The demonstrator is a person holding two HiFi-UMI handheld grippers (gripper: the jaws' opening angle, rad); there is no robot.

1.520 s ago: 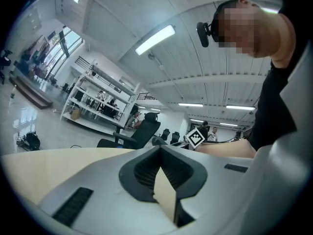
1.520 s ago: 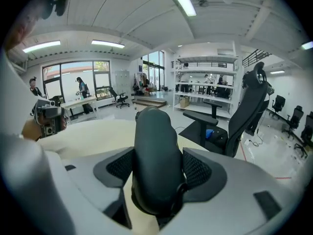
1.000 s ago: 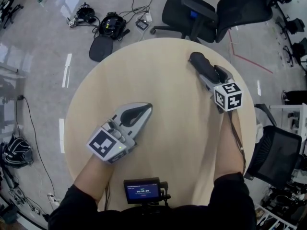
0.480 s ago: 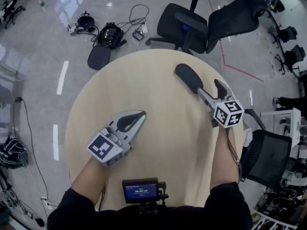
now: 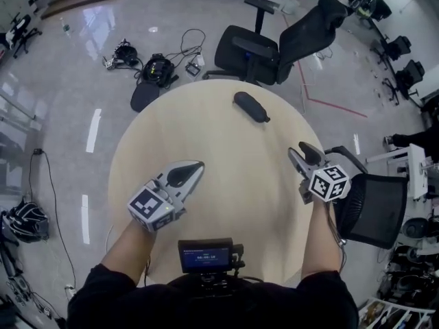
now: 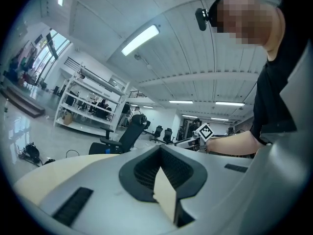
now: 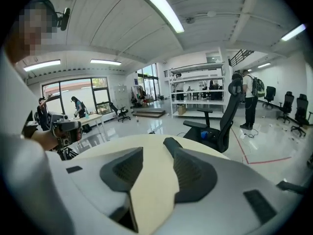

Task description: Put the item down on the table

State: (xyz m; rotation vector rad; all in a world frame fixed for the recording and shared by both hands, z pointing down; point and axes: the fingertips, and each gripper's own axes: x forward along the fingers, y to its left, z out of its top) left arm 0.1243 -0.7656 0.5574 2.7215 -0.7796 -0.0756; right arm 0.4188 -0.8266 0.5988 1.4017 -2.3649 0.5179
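With my left gripper (image 5: 197, 164) closed on nothing, I had pulled my right gripper (image 5: 300, 149) back, its empty jaws apart though just narrowing, off the black item (image 5: 251, 107), which lay alone near the far edge of the table (image 5: 226, 153).

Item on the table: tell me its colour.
The item is plain black, no pattern. The head view shows it best, on the pale table.

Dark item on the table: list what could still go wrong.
1. The dark item lies toward the far rim of the table, close to the office chair; a bump there might send it off.
2. It looks rounded, so a nudge may make it rock or slide.
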